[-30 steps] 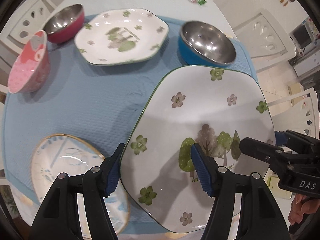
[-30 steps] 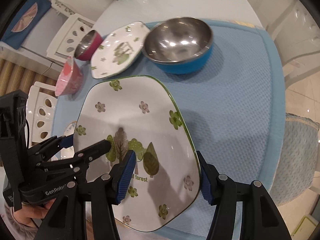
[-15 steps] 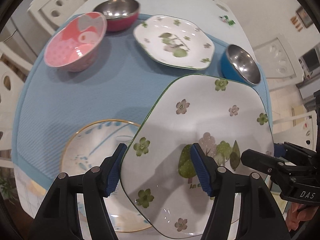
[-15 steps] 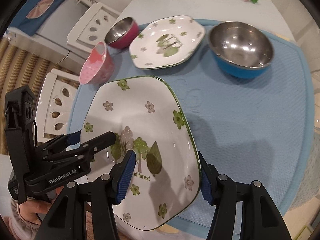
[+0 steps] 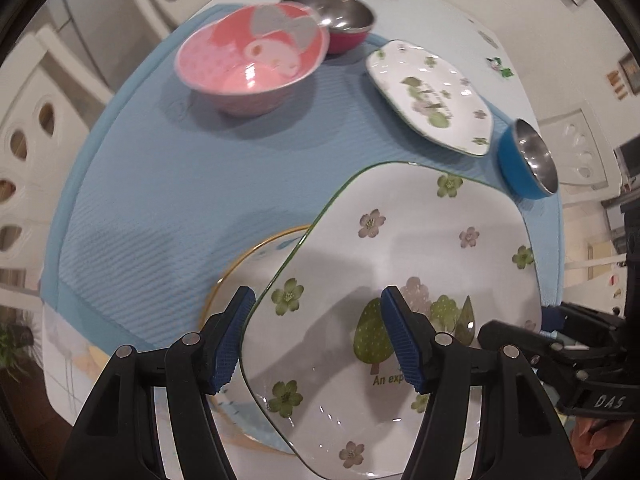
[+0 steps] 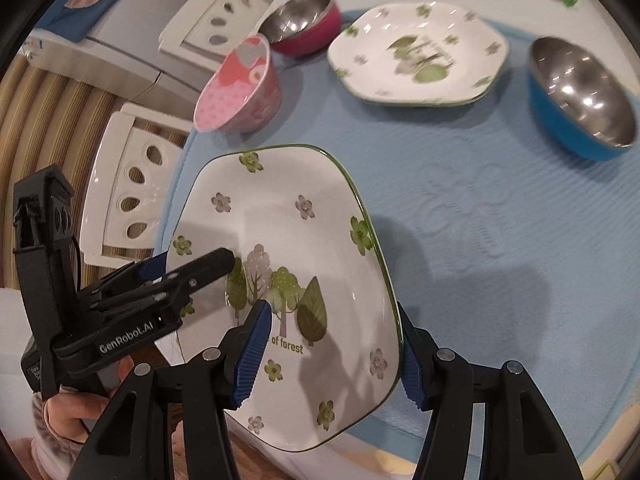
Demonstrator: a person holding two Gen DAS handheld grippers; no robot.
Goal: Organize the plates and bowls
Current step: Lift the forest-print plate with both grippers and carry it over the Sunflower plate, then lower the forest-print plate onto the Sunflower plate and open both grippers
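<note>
A large white plate with a green rim and a forest print (image 5: 400,248) (image 6: 288,240) hangs above the blue mat (image 5: 160,200), held at both sides. My left gripper (image 5: 320,320) is shut on its left edge, one finger on top and one beneath. My right gripper (image 6: 330,344) is shut on the opposite edge in the same way. Each gripper shows in the other's view: the right gripper (image 5: 516,322), the left gripper (image 6: 192,264). A gold-rimmed plate (image 5: 256,264) lies on the mat, mostly hidden under the held plate.
Beyond, on the mat, stand a pink bowl (image 5: 248,60), a magenta steel bowl (image 5: 332,16), a smaller forest-print plate (image 5: 432,92) and a blue steel bowl (image 5: 528,160). White chairs (image 6: 132,184) ring the table. A hand (image 6: 76,404) grips the left tool.
Both grippers have carried the large plate sideways across the mat, and it now covers most of the gold-rimmed plate. The grips look unchanged.
</note>
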